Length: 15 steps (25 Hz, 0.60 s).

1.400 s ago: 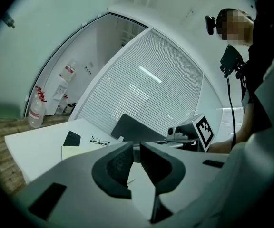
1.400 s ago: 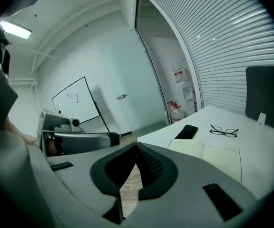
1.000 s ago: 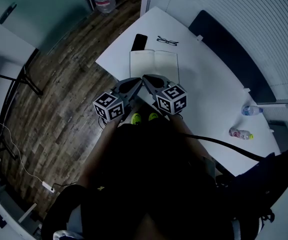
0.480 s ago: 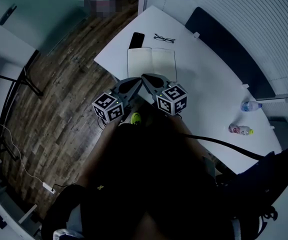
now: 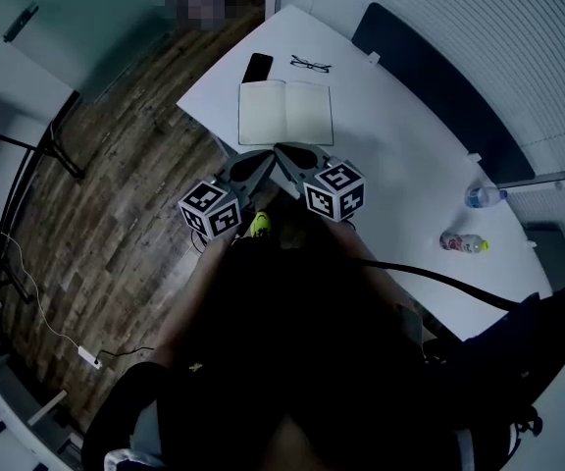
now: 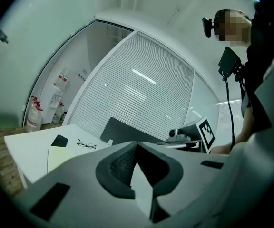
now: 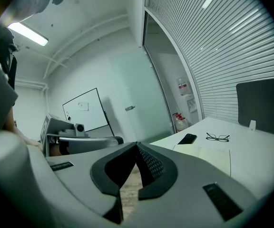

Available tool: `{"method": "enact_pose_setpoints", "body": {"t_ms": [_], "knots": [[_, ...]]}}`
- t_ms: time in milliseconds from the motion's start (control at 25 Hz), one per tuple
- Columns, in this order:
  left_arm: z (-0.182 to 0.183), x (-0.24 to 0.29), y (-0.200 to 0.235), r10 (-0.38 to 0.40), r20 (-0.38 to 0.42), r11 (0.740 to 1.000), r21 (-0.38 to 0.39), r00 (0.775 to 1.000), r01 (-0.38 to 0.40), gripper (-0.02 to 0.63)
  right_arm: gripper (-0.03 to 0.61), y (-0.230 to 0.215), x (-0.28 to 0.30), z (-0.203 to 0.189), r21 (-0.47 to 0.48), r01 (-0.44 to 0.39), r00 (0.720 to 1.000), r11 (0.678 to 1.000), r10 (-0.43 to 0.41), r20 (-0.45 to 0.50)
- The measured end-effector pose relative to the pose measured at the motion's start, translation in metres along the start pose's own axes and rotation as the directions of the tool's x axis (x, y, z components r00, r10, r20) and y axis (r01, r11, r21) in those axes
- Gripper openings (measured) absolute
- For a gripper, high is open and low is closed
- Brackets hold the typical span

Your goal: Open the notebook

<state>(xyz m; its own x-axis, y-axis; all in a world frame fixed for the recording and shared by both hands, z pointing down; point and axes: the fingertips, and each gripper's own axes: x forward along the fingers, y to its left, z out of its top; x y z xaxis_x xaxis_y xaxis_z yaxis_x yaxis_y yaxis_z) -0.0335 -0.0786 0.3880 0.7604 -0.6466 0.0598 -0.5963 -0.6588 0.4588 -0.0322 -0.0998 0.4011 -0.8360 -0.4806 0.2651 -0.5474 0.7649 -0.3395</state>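
The left tongs [image 6: 137,144] are recorded in the left gripper view as pressed together, the dark ridged pads meeting at the tip with nothing between them. The right tongs [image 7: 137,145] are found likewise closed and empty in the right gripper view. From the head view the left tongs [image 5: 266,157] and the right tongs [image 5: 285,151] are seen held side by side, tips nearly meeting, at the near edge of the white rectangular desk [image 5: 400,180].

Just beyond the tips and apart from them, the pale paper notebook [image 5: 285,113] is observed lying open and flat on the desk, two blank pages showing. The notebook [image 6: 60,156] is placed at the lower left of the left gripper view; in the right gripper view the notebook [image 7: 208,156] is placed at the right.

Past the notebook, a flat black phone [image 5: 258,68] and thin-framed spectacles [image 5: 310,65] are noted side by side.

Only the head view shows a clear plastic bottle [image 5: 481,196] and a yellow-capped bottle [image 5: 462,242], well apart from the notebook, and the wooden plank floor [image 5: 135,204]. Only the left gripper view shows large water jugs [image 6: 34,118] by the far wall. Only the right gripper view shows a wall-mounted whiteboard [image 7: 82,109].
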Motion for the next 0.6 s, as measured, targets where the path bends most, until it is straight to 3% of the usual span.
{"method": "enact_pose_setpoints", "body": {"t_ms": [600], "knots": [[-0.039,-0.015,-0.088,0.073,0.025,0.997,0.031,0.997,-0.074,0.014,-0.011,0.038,-0.082,-0.030,-0.014,-0.073,0.997,0.997,0.074,0.027]]}}
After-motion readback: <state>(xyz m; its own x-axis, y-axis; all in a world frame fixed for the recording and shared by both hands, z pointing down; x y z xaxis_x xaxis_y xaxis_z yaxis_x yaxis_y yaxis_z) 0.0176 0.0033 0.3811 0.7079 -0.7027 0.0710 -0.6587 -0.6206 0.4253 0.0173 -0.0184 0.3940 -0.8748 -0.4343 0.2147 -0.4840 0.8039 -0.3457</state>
